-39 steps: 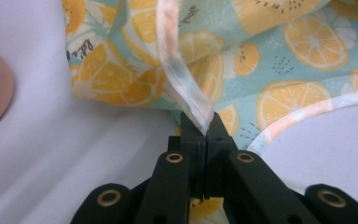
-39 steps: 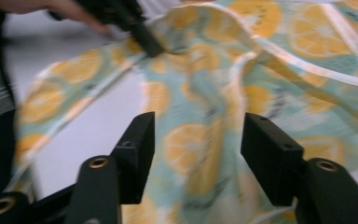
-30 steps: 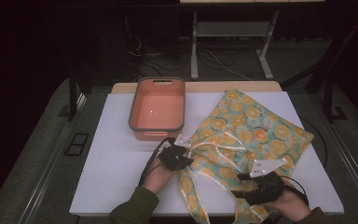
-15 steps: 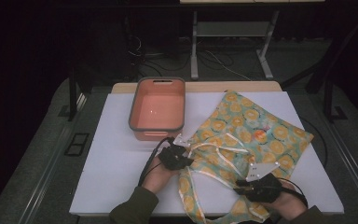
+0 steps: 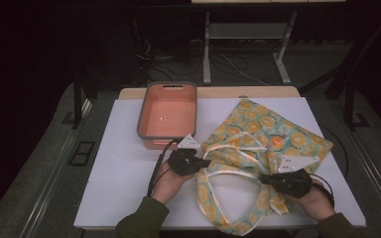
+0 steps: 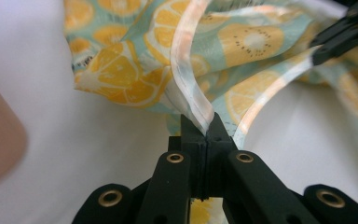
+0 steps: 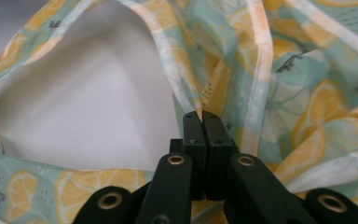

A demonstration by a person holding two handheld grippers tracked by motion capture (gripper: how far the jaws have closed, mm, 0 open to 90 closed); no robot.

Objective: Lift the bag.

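Both grippers are pinching the fruit-print fabric apron (image 5: 273,144), teal cloth with orange and kiwi slices and pale binding, which lies crumpled across the right half of the white tabletop (image 5: 119,173) toward its near edge. The left gripper (image 5: 204,162) is pressed together on a pale binding strap (image 6: 189,84); the right gripper (image 5: 264,177), whose jaws have just been closing, clamps the cloth edge (image 7: 191,105) beside the open neck loop. The empty salmon-coloured plastic tub (image 5: 168,115) stands near the far edge.

Risks:
- Thin binding may slip from the left jaws if pulled sideways.
- Uneven lifting may twist the straps into a tangle.
- Trailing cloth may snag the tub.
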